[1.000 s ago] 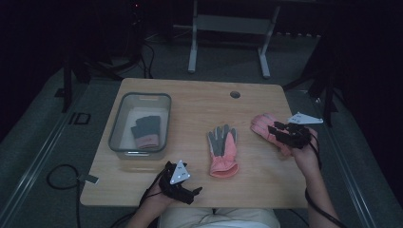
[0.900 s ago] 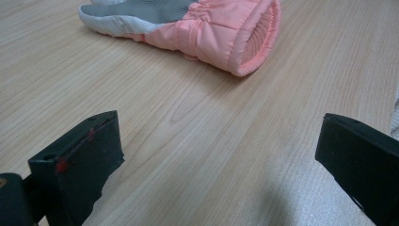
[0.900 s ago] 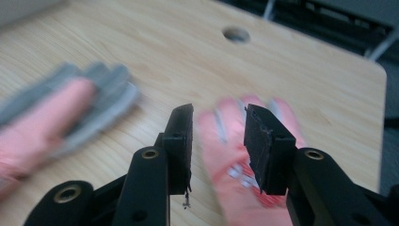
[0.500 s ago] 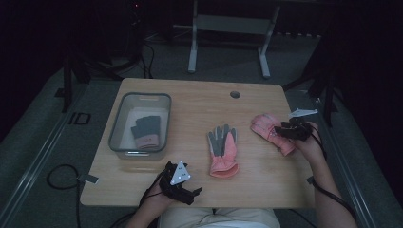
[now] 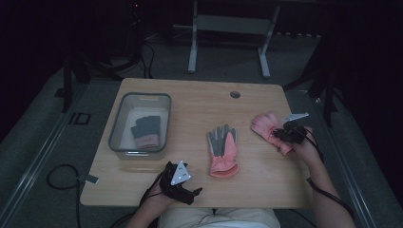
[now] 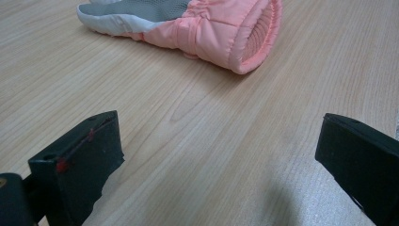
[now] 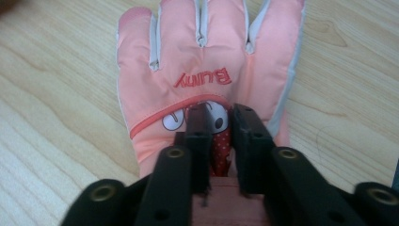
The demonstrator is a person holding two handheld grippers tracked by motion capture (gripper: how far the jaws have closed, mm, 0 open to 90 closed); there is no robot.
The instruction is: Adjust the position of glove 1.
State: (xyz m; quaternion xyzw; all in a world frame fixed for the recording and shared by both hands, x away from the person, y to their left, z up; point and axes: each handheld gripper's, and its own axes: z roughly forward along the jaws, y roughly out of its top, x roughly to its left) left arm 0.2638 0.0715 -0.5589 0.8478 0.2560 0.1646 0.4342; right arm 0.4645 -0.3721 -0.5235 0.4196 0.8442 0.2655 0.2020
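At the right side of the table [image 5: 199, 97], you are pinching the pink glove [image 7: 207, 61] with your right gripper [image 7: 220, 117], jaws clenched on a fold of fabric near its cuff, probably to lift it. Your left gripper [image 6: 221, 155] is resting at the near edge with jaws spread wide and empty, facing the second glove [image 5: 222, 151] at the table's middle. A dark glove [image 5: 145, 132] is lying in the clear bin [image 5: 116, 137] at the left; its details are hard to see in this dim light.
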